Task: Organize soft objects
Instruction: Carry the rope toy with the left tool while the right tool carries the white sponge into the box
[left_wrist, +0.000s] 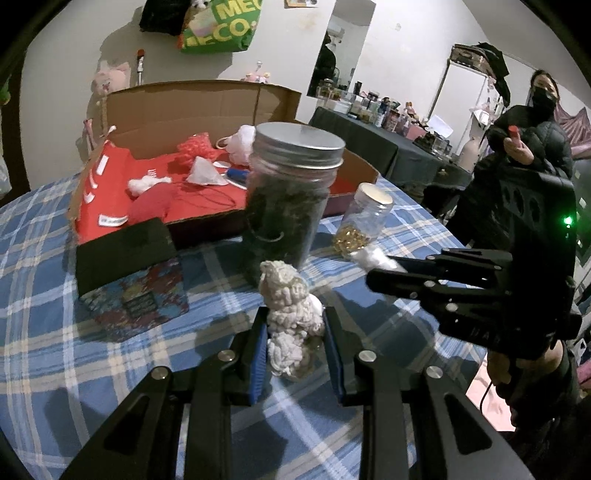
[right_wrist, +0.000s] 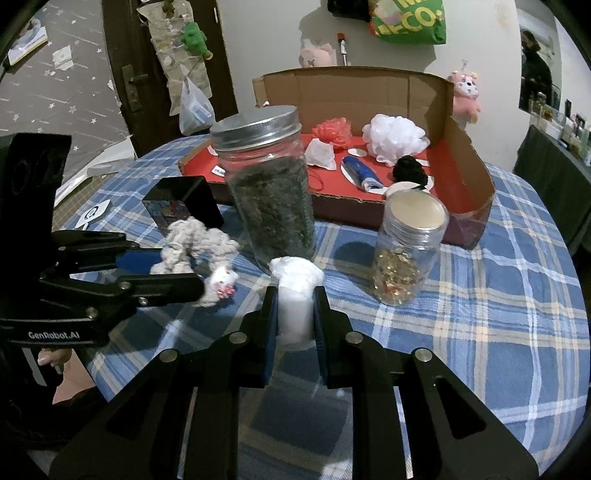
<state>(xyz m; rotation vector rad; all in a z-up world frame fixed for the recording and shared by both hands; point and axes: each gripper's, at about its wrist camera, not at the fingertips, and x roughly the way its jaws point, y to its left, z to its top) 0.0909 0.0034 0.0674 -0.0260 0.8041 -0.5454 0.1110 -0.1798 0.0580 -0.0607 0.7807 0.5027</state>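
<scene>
Two claws hang over the checked worktop (right_wrist: 498, 295), each closed on something soft. The left claw (left_wrist: 295, 332) grips a cream knitted rope toy (left_wrist: 291, 317) between its blue pads, the toy sticking up past the fingertips. The right claw (right_wrist: 295, 314) is clamped on a white cotton wad (right_wrist: 295, 295), squeezed narrow between the pads and bulging above them. Just beyond both stands a tall glass jar (right_wrist: 269, 184) with a metal lid and dark contents, and beside it, toward the right edge, a smaller jar (right_wrist: 406, 251) holding gold bits. Behind the jars, toward the far edge, lies an open cardboard box (right_wrist: 369, 96) lined in red, holding a white mesh puff (right_wrist: 395, 136), a coral puff (right_wrist: 332, 131) and a black one (right_wrist: 408, 168).
</scene>
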